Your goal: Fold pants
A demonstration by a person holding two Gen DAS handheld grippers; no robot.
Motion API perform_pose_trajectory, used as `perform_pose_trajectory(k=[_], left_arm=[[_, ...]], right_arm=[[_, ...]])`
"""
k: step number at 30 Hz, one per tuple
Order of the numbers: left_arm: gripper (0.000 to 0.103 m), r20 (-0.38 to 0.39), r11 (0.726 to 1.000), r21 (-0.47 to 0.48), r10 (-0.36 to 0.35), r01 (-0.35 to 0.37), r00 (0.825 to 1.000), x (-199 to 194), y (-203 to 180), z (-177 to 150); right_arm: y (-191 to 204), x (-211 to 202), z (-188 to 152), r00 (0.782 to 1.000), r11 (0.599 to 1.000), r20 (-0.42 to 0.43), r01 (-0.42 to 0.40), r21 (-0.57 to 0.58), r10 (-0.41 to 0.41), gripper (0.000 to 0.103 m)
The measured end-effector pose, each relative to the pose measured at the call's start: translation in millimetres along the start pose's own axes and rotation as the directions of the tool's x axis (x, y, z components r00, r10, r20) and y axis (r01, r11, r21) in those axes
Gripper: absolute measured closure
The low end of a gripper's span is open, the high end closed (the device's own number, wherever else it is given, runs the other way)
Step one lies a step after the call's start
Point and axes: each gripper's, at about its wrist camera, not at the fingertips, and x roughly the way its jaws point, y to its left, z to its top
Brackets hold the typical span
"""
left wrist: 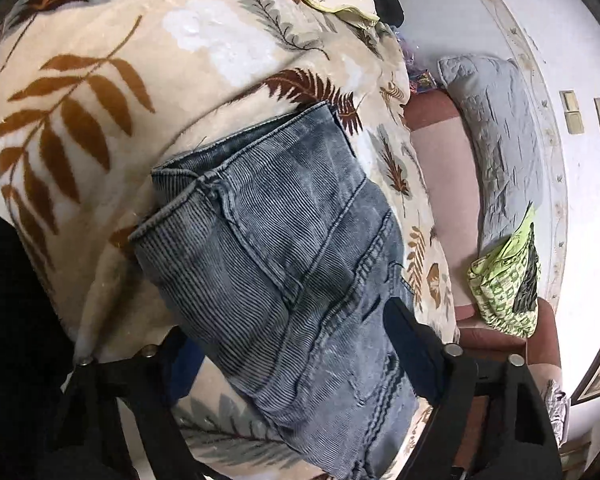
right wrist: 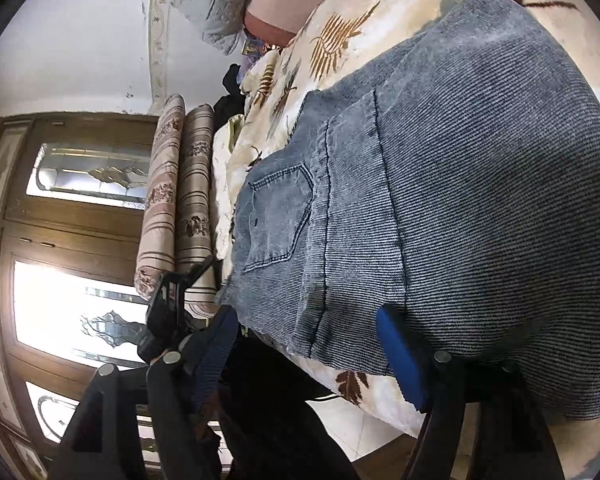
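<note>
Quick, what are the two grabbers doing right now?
Left gripper: open, pants between its fingers.
Right gripper: open, at the pants' edge.

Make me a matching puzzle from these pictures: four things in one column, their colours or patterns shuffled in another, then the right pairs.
Things:
1. pants
2. blanket under the pants
3. quilted cushion on the sofa
4. bag on the sofa

Colours:
A. plain grey
B. faded blue-grey corduroy
C. lime green with a white print
D. cream with brown leaves

Pairs: 1-B, 2-D, 3-A, 4-C
</note>
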Motion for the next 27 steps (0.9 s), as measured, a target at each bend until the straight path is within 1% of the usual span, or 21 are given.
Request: perform_pose_trajectory(k=[1,2,3,6,8,9,11,12,13,14,15,16,17,18,21,22,23,24,25,26,27], left_arm=[[0.036,0.004,1.000,0.014,0.020,-0.020,1.000,1,1,0],[0.061,0.008,0.998,0.033,0.045,-0.045,0.999,2,2,1],[0.075,0.010,0.996,0.069,0.060,-0.061,0.998,1,1,2],[0.078,0.004,0.996,0.080,0.042,-0.042,0.999,0,8,5],[0.080,0.022,0.988,0.136,0.066,-0.068,0.998,-2,2,2],[0.080,0.029,0.985,0.156,0.077,-0.080,0.997,-4,1,1],[0.080,0.043,0.976,0.188,0.099,-0.106,0.994,-5,-3,0],[0.080,0.049,0.971,0.206,0.114,-0.122,0.992,-5,-6,-2],[0.080,0.056,0.965,0.223,0.129,-0.138,0.990,-4,-9,-3],[0.080,0.066,0.954,0.251,0.152,-0.164,0.986,-4,-13,-5],[0.080,0.078,0.946,0.268,0.165,-0.180,0.983,-3,-16,-5],[0.080,0.088,0.937,0.290,0.176,-0.194,0.980,-4,-19,-7],[0.080,0.094,0.930,0.302,0.188,-0.208,0.978,-3,-21,-8],[0.080,0.098,0.927,0.308,0.195,-0.216,0.976,-2,-21,-9],[0.080,0.104,0.919,0.321,0.207,-0.230,0.973,-1,-21,-9],[0.080,0.105,0.917,0.325,0.209,-0.232,0.972,-1,-21,-9],[0.080,0.108,0.914,0.329,0.213,-0.237,0.971,-1,-22,-9],[0.080,0.109,0.910,0.336,0.217,-0.242,0.970,1,-23,-9],[0.080,0.112,0.905,0.346,0.224,-0.249,0.968,2,-24,-10],[0.080,0.118,0.899,0.356,0.229,-0.256,0.966,2,-26,-10],[0.080,0.122,0.895,0.362,0.231,-0.260,0.965,3,-27,-10]], right_arm=[[4,1,0,1.000,1.000,-0.001,0.013,0.000,-0.013,0.028],[7,1,0,1.000,1.000,-0.002,0.030,-0.005,-0.030,0.028],[16,-1,0,0.999,0.998,0.001,0.054,-0.021,-0.054,0.028],[50,-2,3,0.999,0.995,0.006,0.033,-0.089,-0.032,0.028],[78,8,11,1.000,0.988,-0.004,0.024,-0.152,-0.025,0.028],[88,17,16,1.000,0.986,-0.014,0.023,-0.167,-0.026,0.028],[93,48,30,0.998,0.989,-0.049,0.030,-0.143,-0.038,0.028],[87,63,35,0.996,0.992,-0.073,0.051,-0.119,-0.060,0.028],[77,86,39,0.985,0.989,-0.118,0.116,-0.092,-0.127,0.028],[64,108,40,0.963,0.978,-0.174,0.195,-0.072,-0.205,0.028],[60,118,40,0.952,0.969,-0.186,0.233,-0.078,-0.244,0.026],[71,116,41,0.952,0.966,-0.174,0.238,-0.105,-0.253,0.025],[80,115,42,0.951,0.966,-0.183,0.229,-0.122,-0.249,0.025],[89,113,44,0.955,0.967,-0.181,0.212,-0.139,-0.235,0.025],[114,108,51,0.962,0.956,-0.123,0.214,-0.202,-0.242,0.025],[116,111,54,0.963,0.956,-0.121,0.213,-0.201,-0.240,0.025],[112,119,57,0.960,0.957,-0.128,0.223,-0.187,-0.249,0.025],[107,129,60,0.950,0.951,-0.144,0.248,-0.185,-0.276,0.025],[97,146,62,0.923,0.933,-0.184,0.301,-0.200,-0.337,0.024],[92,156,61,0.914,0.927,-0.201,0.315,-0.203,-0.354,0.024],[95,154,61,0.917,0.926,-0.181,0.319,-0.204,-0.356,0.024]])
